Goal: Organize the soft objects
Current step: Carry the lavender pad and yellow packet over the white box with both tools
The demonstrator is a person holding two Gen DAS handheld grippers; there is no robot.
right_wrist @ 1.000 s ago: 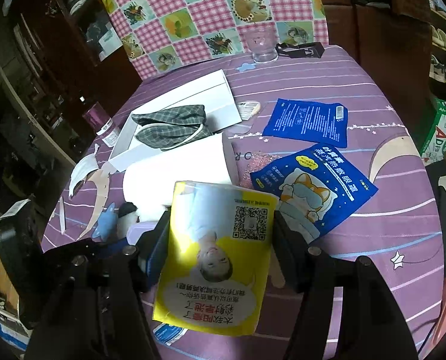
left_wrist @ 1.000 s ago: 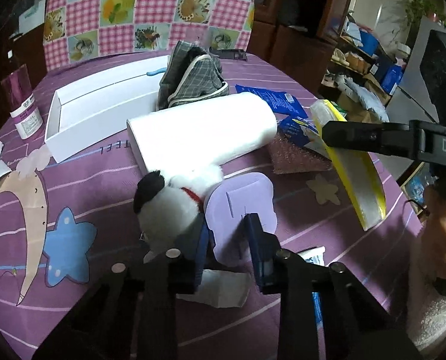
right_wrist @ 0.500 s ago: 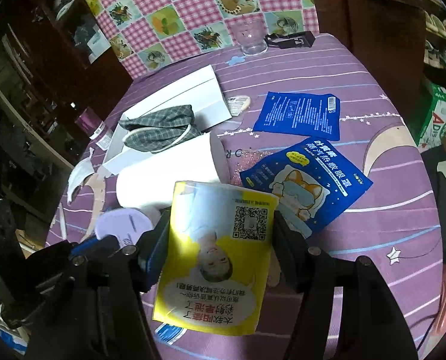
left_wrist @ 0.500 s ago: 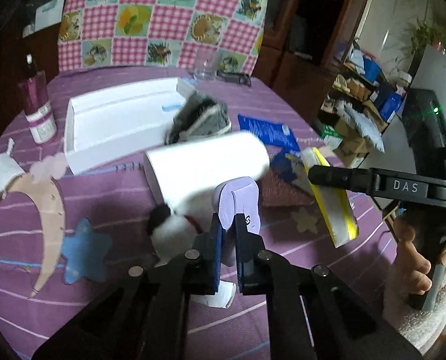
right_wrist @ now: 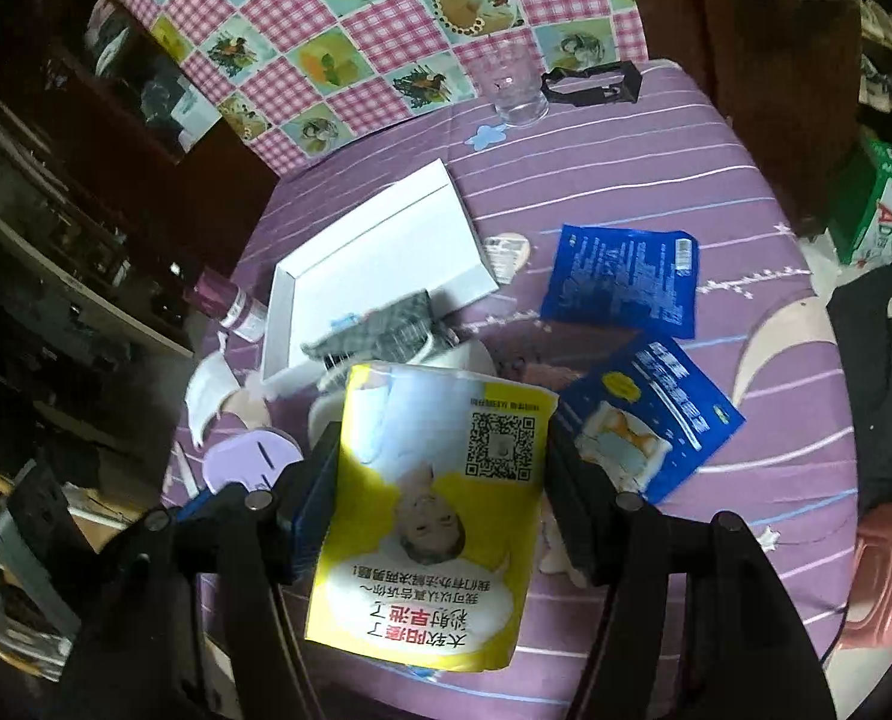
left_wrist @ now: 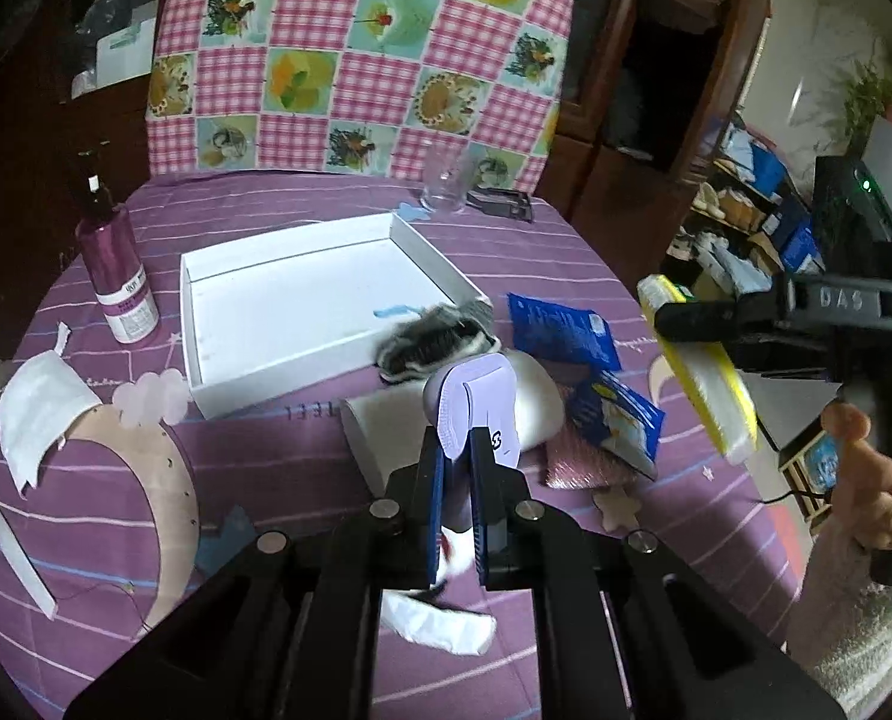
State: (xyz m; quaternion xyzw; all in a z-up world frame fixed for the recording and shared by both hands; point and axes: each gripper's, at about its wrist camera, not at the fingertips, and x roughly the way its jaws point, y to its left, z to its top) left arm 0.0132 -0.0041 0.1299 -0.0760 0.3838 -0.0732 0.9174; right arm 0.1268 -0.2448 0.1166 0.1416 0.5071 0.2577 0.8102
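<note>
Lilac foam, a flat soft pad [left_wrist: 476, 402], stands pinched on edge between the blue-lined fingers [left_wrist: 435, 510] of the left hand-held gripper [left_wrist: 457, 516], which is closed narrow on it and lifted above the purple striped desk [left_wrist: 266, 456]. Under those fingers a bit of white plush with a red spot [left_wrist: 455, 555] and a crumpled white wrapper [left_wrist: 440, 621] lie on the cloth. Off to the right, the right hand-held gripper [right_wrist: 440, 504] clamps a yellow and white packet [right_wrist: 434, 516] by its two side edges, held clear of the desk. Just beyond the pad lies a white roll-shaped bundle [left_wrist: 536, 402], with a pink glittery pouch [left_wrist: 578, 456] and two blue sachets [left_wrist: 557, 333] beside it. Farther back, a grey checked cloth [left_wrist: 437, 342] hangs over the near corner of a shallow white box [left_wrist: 308, 312]. A magenta bottle [left_wrist: 119, 282] stands left of the box, and a clear glass [left_wrist: 443, 186] stands near the far edge.
</note>
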